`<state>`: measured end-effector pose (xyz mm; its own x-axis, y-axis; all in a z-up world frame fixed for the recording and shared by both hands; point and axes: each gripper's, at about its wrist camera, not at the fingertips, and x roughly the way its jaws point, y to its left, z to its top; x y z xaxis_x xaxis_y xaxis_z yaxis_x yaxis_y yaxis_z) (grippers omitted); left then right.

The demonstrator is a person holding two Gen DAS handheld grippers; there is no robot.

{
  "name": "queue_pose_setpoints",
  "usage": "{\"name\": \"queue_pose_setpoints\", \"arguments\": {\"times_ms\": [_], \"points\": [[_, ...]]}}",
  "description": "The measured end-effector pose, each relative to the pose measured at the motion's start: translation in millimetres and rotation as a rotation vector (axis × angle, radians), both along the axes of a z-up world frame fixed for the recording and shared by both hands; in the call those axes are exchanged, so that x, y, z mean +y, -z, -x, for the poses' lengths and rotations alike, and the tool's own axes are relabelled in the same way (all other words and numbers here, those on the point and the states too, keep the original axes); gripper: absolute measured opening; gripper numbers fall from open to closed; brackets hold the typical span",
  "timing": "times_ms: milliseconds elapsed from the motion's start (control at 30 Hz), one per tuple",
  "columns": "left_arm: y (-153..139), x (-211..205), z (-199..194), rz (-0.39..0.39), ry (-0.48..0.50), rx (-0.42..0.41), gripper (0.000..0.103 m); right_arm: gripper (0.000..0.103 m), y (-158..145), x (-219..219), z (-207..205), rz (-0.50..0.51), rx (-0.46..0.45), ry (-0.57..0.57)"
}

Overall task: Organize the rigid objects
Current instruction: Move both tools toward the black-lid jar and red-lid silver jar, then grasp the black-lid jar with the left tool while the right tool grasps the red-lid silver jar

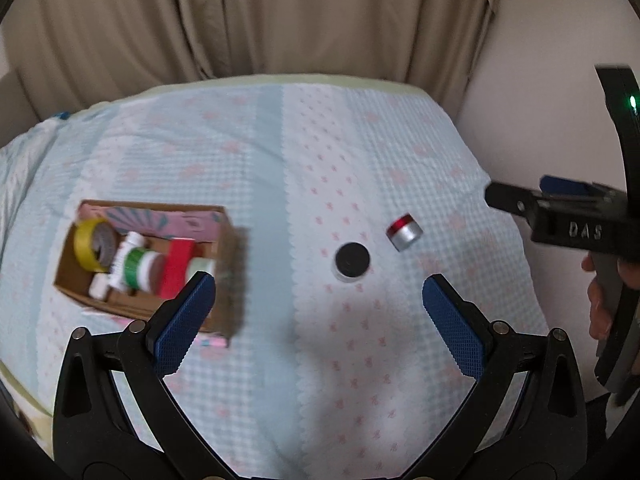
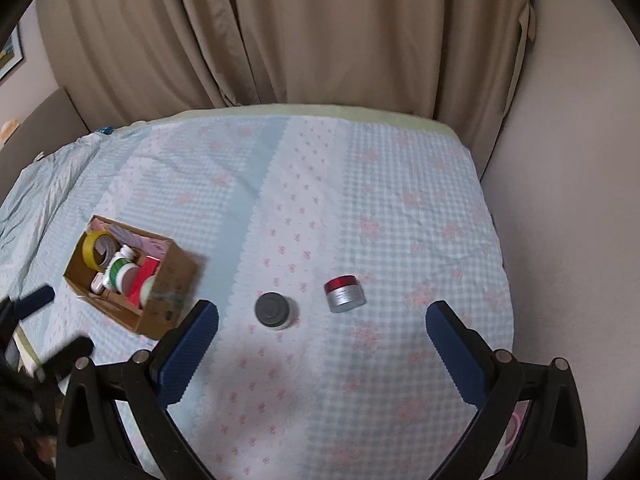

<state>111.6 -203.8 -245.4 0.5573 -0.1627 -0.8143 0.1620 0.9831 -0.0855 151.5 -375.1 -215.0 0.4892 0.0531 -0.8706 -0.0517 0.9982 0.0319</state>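
A cardboard box (image 1: 226, 292) (image 2: 172, 296) sits on the left of the cloth-covered table. It holds a yellow tape roll (image 1: 90, 250) (image 2: 94, 250), a green-banded bottle (image 1: 136, 266), a red box (image 1: 176, 268) (image 2: 143, 278) and small white containers. A black-lidded jar (image 1: 352, 260) (image 2: 273, 310) and a silver jar with a red lid (image 1: 404, 232) (image 2: 344, 293) stand on the cloth to the right of the box. My left gripper (image 1: 319, 292) is open and empty above the black-lidded jar. My right gripper (image 2: 322, 322) (image 1: 520, 198) is open and empty near both jars.
The table carries a light blue and white checked cloth (image 1: 320, 160) (image 2: 360, 200). Beige curtains (image 1: 240, 20) (image 2: 300, 32) hang behind it. A plain wall (image 2: 568, 200) runs along the right edge.
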Motion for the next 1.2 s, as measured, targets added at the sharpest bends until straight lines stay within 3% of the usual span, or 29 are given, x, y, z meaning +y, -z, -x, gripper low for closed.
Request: {"name": "queue_pose_setpoints", "arguments": {"times_ms": [200,533,633,667,833,900,1000,1100,1200], "points": [[59.0,-30.1,-26.4,0.028,0.011,0.014,0.103,0.103,37.9,-17.2,-20.2,-0.005,0.018,-0.025],[182.7,-57.4,-78.6,0.012,-0.022,0.026,0.101,0.099,141.6,-30.9,-53.4,0.008,0.030,-0.128],[206.4,-63.1,-89.3,0.017,-0.023,0.023,0.095,0.098,169.3,-27.0,-59.3,0.033,0.012,-0.170],[215.6,-66.7,-92.6,0.010,-0.017,0.021,0.090,0.091,176.6,-26.0,-61.0,0.032,0.009,-0.181],[236.9,-75.7,-98.0,0.001,0.000,0.013,0.079,0.085,216.8,-21.0,-72.6,0.026,0.030,-0.220],[242.7,-77.3,-100.4,-0.007,0.006,0.022,0.065,0.073,228.2,-19.5,-77.0,0.021,0.046,-0.229],[244.4,-77.1,-102.3,-0.007,0.016,0.024,0.061,0.068,239.2,-18.9,-80.9,0.023,0.058,-0.226],[242.3,-78.3,-103.7,-0.009,0.027,0.020,0.054,0.051,243.3,-18.7,-82.6,0.016,0.072,-0.224],[241.5,-78.8,-104.4,-0.011,0.027,0.022,0.054,0.051,243.3,-18.0,-82.4,0.027,0.071,-0.218]]}}
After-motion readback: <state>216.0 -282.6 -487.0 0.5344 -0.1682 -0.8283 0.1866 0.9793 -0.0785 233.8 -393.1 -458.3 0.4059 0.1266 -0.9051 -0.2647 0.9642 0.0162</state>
